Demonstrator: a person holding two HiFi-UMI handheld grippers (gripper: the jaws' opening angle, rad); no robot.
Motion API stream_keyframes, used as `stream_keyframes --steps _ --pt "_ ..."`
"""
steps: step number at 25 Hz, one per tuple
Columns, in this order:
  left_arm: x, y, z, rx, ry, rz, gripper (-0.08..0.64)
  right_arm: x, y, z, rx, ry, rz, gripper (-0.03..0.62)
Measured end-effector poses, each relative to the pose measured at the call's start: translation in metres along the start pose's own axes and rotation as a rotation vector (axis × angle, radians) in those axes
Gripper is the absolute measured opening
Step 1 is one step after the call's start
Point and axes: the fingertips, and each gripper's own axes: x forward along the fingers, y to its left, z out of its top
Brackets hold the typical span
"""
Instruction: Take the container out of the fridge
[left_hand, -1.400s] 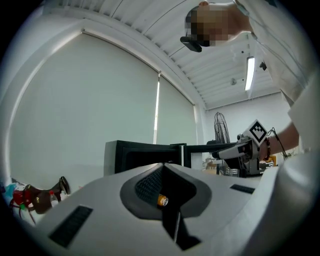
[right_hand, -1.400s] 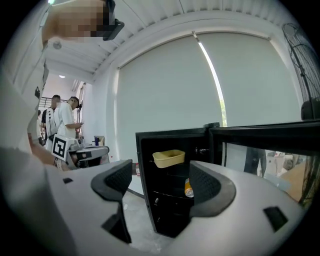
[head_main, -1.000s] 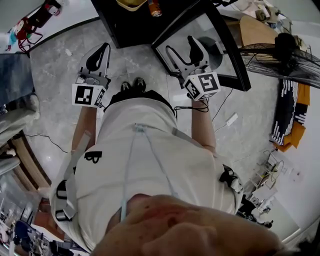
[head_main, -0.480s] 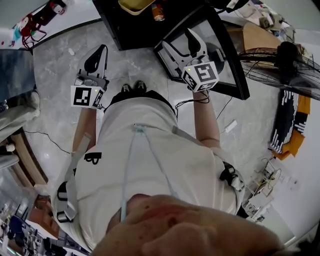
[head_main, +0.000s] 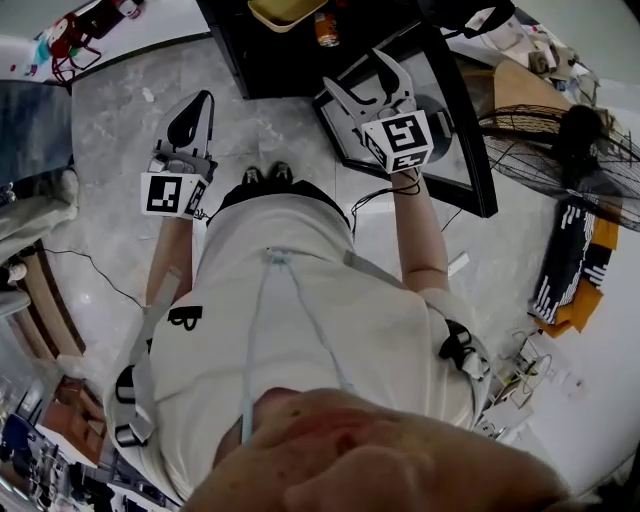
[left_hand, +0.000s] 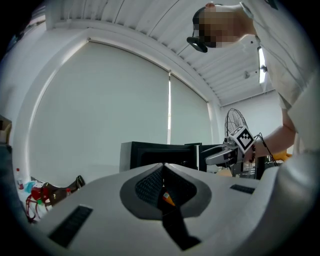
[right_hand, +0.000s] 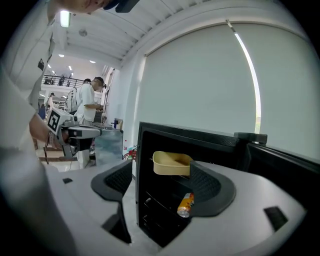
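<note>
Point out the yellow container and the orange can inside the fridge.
yellow container (right_hand: 170, 168), right gripper view, on its outer front wall.
orange can (right_hand: 186, 204), right gripper view, on the middle of its side.

One container (right_hand: 171, 163), one can (right_hand: 185, 205) (a drink, seemingly).

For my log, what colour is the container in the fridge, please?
The container is pale yellow, clearest in the right gripper view.

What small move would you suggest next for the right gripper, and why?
Probably ease the right gripper forward toward the yellow container: its jaws stand apart and empty, the fridge is open, and the container sits inside, not yet reached.
</note>
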Motion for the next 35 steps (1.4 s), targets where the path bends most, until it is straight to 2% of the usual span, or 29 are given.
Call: stream_keyframes --steps 6,10,18,25,31,35 --pt "-0.008 0.012 -0.003 0.007 0.012 0.053 0.009 0.023 -0.002 0.000 -0.106 0.034 0.033 0.342" --pt "-0.011 0.016 0.002 -0.007 0.003 0.084 0.009 0.035 -0.003 -0.001 -0.136 0.047 0.048 0.342" --pt "-0.014 0.022 0.002 -0.013 0.001 0.112 0.009 0.058 -0.005 -0.006 -0.218 0.082 0.088 0.342" --pt "-0.012 0.020 0.004 0.006 0.006 0.113 0.009 0.082 -0.003 -0.010 -0.335 0.121 0.126 0.342" --pt "-0.022 0.032 -0.003 0.009 0.022 0.134 0.009 0.113 0.002 -0.018 -0.409 0.180 0.154 0.342" --pt "-0.028 0.042 -0.005 -0.006 0.025 0.161 0.009 0.131 0.006 -0.031 -0.483 0.254 0.184 0.342"
